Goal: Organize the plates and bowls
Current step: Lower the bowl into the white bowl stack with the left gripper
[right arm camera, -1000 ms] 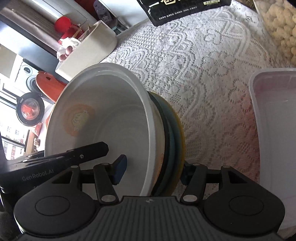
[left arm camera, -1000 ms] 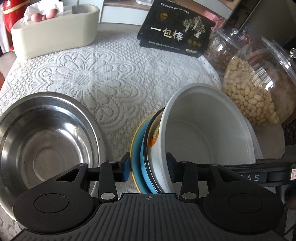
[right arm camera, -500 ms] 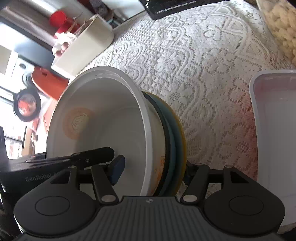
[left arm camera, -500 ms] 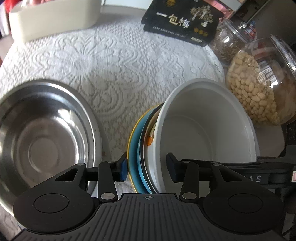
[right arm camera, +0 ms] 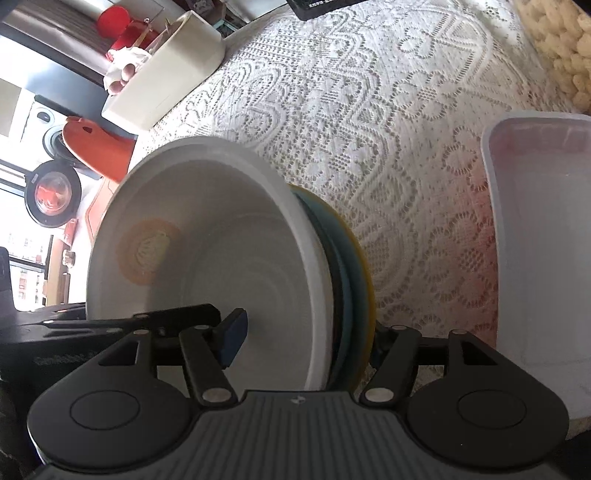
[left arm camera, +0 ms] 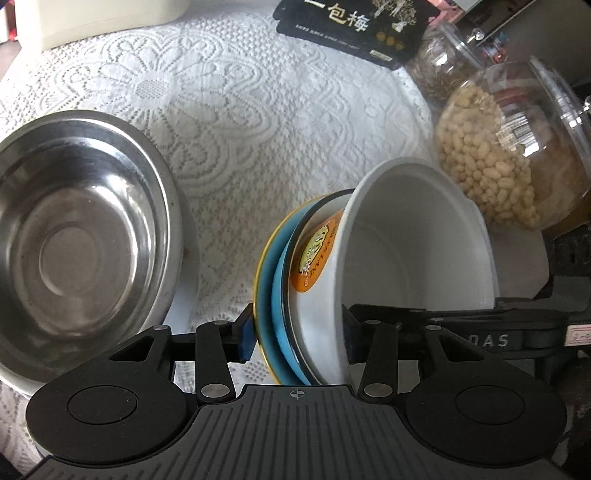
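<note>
Both grippers clamp one stack of dishes held on edge above the lace tablecloth. The stack is a white bowl [left arm camera: 413, 236] with an orange label, nested against a blue plate [left arm camera: 277, 295] and a yellow-rimmed plate [left arm camera: 260, 280]. My left gripper [left arm camera: 297, 341] is shut across the stack's rim. My right gripper [right arm camera: 303, 339] is shut across the same stack, one finger inside the white bowl [right arm camera: 229, 258], the other behind the yellow plate [right arm camera: 364, 273]. A steel bowl [left arm camera: 74, 236] sits empty at left.
A glass jar of beans [left arm camera: 509, 155] and a second jar [left arm camera: 439, 62] stand at right. A black box [left arm camera: 354, 26] lies at the back. A cream tub [right arm camera: 166, 70] holds eggs. A clear plastic container [right arm camera: 543, 236] sits at right.
The stack has been carried up and away from the table by both grippers; the steel bowl and jars have slid lower and closer in the left view. Grips unchanged.
</note>
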Action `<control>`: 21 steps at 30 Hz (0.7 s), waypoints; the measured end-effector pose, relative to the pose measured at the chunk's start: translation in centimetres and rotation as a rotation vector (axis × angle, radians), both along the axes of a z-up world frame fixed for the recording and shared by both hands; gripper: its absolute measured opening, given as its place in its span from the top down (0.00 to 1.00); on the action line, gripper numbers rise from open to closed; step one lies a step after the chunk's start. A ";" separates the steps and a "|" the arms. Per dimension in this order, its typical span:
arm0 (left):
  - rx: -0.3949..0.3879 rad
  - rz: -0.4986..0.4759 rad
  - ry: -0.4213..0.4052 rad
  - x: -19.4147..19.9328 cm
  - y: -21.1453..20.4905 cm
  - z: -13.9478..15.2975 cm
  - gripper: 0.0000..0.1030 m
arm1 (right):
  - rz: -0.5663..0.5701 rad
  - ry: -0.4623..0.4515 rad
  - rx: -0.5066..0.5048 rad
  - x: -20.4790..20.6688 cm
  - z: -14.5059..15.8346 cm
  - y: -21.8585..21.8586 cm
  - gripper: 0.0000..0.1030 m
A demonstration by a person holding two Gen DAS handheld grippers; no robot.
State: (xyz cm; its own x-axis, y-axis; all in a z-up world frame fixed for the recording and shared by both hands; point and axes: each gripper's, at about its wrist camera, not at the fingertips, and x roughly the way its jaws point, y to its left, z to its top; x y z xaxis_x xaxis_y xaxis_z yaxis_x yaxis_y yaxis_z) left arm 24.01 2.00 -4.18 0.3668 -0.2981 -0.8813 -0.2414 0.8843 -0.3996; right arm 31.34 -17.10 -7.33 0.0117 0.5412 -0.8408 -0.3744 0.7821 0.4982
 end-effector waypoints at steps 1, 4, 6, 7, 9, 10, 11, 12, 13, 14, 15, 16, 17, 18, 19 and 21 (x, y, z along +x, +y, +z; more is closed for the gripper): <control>-0.001 -0.002 -0.002 0.1 0.0 0.0 0.55 | -0.003 -0.008 -0.004 0.0 0.1 0.1 0.37; -0.012 -0.001 -0.004 0.1 0.2 0.0 0.55 | -0.011 -0.031 -0.016 0.1 0.2 0.2 0.37; -0.020 0.000 -0.008 0.2 0.3 -0.2 0.54 | -0.017 -0.045 -0.030 0.1 0.2 0.2 0.37; -0.024 0.002 -0.010 0.1 0.3 -0.3 0.53 | -0.016 -0.049 -0.033 0.1 0.2 0.2 0.37; -0.024 0.000 -0.011 0.2 0.3 -0.3 0.53 | -0.015 -0.053 -0.033 0.1 0.2 0.2 0.37; -0.020 -0.002 -0.011 0.2 0.2 -0.3 0.53 | -0.015 -0.054 -0.032 0.1 0.2 0.0 0.37; -0.016 -0.003 -0.011 0.2 0.2 -0.3 0.53 | -0.016 -0.053 -0.030 0.1 0.2 0.0 0.37; -0.012 -0.005 -0.011 0.2 0.1 -0.2 0.53 | -0.015 -0.050 -0.028 0.0 0.2 -0.1 0.37; -0.009 -0.007 -0.010 0.2 0.0 -0.2 0.53 | -0.015 -0.046 -0.025 0.0 0.1 -0.1 0.37; -0.008 -0.008 -0.009 0.2 0.0 -0.2 0.53 | -0.014 -0.039 -0.021 -0.1 0.1 0.0 0.37; -0.009 -0.009 -0.007 0.2 0.0 -0.2 0.53 | -0.009 -0.029 -0.012 -0.1 0.1 0.0 0.37; -0.008 -0.010 -0.002 0.3 0.0 -0.2 0.53 | -0.006 -0.026 -0.009 -0.3 0.1 0.1 0.35; -0.006 -0.013 0.002 0.3 0.0 -0.2 0.53 | -0.007 -0.034 -0.017 -0.4 0.1 0.2 0.35; -0.002 -0.015 0.003 0.3 0.0 -0.2 0.53 | -0.010 -0.039 -0.023 -0.5 0.2 0.3 0.35; 0.005 -0.016 0.004 0.3 -0.1 -0.1 0.53 | -0.016 -0.040 -0.025 -0.5 0.2 0.3 0.35; 0.024 -0.024 0.002 0.2 -0.3 0.1 0.53 | -0.027 -0.039 -0.029 -0.6 0.2 0.5 0.35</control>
